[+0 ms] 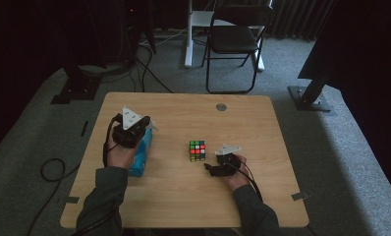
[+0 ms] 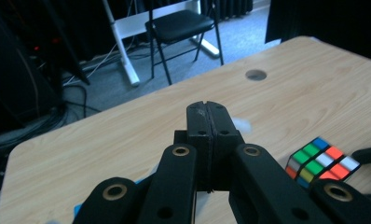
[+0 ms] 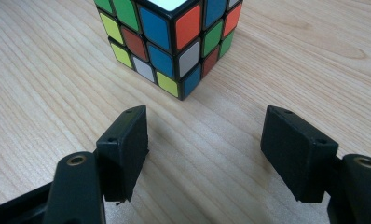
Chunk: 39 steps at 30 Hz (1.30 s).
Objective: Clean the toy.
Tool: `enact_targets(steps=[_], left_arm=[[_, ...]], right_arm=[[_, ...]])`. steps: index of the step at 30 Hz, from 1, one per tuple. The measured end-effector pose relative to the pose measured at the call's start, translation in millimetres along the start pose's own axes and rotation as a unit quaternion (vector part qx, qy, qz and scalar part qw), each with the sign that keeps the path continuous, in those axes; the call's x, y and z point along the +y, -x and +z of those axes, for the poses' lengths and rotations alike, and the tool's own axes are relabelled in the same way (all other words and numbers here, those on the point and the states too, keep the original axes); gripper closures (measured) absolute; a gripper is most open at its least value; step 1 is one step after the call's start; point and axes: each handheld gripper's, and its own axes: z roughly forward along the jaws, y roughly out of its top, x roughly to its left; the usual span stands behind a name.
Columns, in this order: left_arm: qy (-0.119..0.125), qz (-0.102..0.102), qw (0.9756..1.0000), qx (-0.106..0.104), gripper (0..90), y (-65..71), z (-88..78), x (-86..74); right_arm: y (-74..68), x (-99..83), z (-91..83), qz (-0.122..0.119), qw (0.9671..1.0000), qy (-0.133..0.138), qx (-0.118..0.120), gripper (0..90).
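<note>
Cube waits between my two grippers on the wooden table

I hold the right gripper (image 3: 204,149) with jaws spread wide and empty, just short of the cube (image 3: 172,39), which sits upright near the table's (image 1: 183,206) middle, its scrambled faces showing red, green, blue, yellow, orange and white squares. My left gripper (image 2: 207,122), jaws pressed together with a white scrap beside the tips, hangs above a blue pack (image 1: 141,160), contents hidden.
</note>
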Motion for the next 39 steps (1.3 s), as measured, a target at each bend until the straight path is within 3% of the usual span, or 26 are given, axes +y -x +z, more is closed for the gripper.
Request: enact_targets(steps=[12,39], left_arm=[[0.009,0.006,0.9996,-0.028,90.0,16.5,9.1,13.0],[-0.007,0.016,0.9966,-0.080,90.0,52.5,38.4,10.7]], right_arm=[[0.3,-0.1,-0.1,0.000,1.0000,0.000,0.001,31.4],[0.6,0.0,0.3,-0.002,1.0000,0.001,0.002,31.9]])
